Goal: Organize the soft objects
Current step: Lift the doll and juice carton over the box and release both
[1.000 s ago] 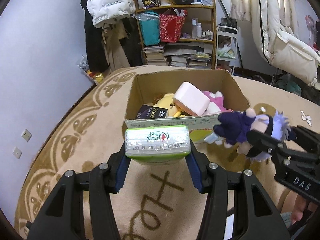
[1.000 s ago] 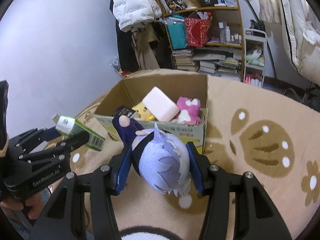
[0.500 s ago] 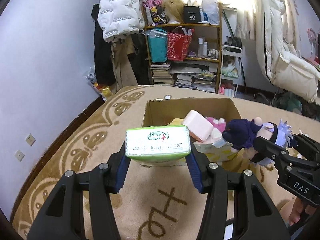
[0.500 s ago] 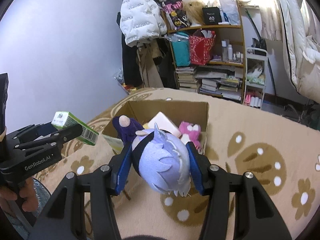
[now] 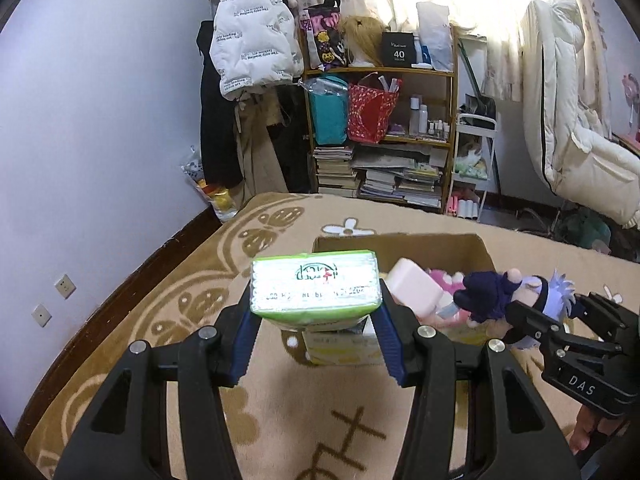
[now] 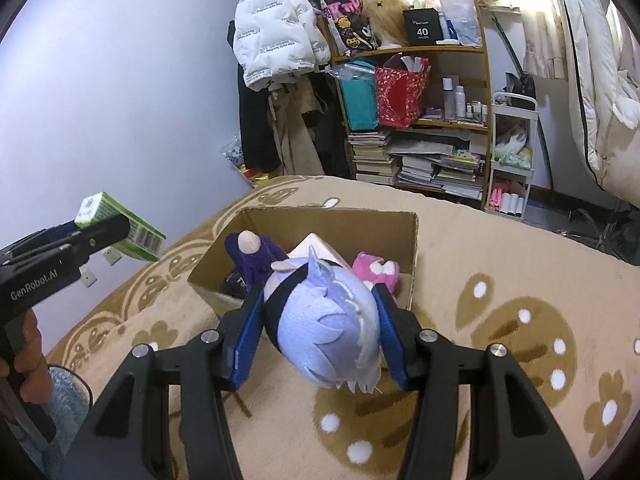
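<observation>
Left hand-held gripper point(image 5: 316, 320) is clamped on a green-and-white tissue pack point(image 5: 315, 287), its blue pads pressing the two short ends so the soft pack sits crosswise between them with its printed face up toward the camera; that end-on grip probably keeps the pack from folding or sliding out while it is carried. Right hand-held gripper point(image 6: 318, 334) is clamped on the head of a plush doll point(image 6: 324, 332) with pale lilac hair and a dark band across the face, the dark purple body and one arm sticking out ahead of the pads; holding the firm, round head rather than a limp limb looks like the steadier choice. Both things hang in the air, short of and above the open cardboard box point(image 6: 336, 220) on the patterned rug point(image 6: 500, 280), which seems to be where soft things are collected: a pink soft pack point(image 5: 412, 286), a pink plush toy point(image 6: 378, 272) and a dark packet already lie inside. Judging by that, both items are on their way to the box and neither is in it yet. As for writing, the tissue pack's logo and line of digits are upside down and too glary to read; the right tool's body reads "DAS" point(image 5: 582, 386), the left one's reads "GenRobot.AI" point(image 6: 38, 286), a black box on the shelf shows "40" point(image 5: 399, 54), and the white puffer jacket point(image 5: 252, 36) carries repeated print including "The only leading fashion art".
</observation>
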Action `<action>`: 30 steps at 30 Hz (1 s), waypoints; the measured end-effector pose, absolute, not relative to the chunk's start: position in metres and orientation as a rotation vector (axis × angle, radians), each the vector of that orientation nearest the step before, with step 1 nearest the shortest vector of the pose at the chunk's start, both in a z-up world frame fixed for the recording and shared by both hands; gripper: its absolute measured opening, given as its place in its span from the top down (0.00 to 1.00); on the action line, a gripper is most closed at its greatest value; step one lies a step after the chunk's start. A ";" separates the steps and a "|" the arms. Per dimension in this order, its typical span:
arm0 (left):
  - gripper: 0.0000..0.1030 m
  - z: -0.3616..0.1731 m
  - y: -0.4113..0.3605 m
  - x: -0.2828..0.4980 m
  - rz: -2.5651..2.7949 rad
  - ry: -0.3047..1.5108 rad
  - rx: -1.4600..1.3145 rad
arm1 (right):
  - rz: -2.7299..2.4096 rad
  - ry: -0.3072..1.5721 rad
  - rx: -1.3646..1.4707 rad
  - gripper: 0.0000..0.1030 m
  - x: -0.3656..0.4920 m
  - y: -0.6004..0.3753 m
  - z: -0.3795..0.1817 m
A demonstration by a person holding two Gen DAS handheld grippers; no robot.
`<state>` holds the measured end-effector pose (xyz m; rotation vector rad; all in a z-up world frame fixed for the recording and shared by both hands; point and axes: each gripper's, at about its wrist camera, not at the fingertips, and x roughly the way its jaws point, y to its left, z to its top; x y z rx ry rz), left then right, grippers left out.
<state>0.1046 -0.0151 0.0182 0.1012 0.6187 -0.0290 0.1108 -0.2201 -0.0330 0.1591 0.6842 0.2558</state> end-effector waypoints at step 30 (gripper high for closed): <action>0.50 -0.048 -0.026 0.205 -0.083 0.742 0.067 | 0.217 0.751 0.092 0.45 0.174 -0.224 -0.065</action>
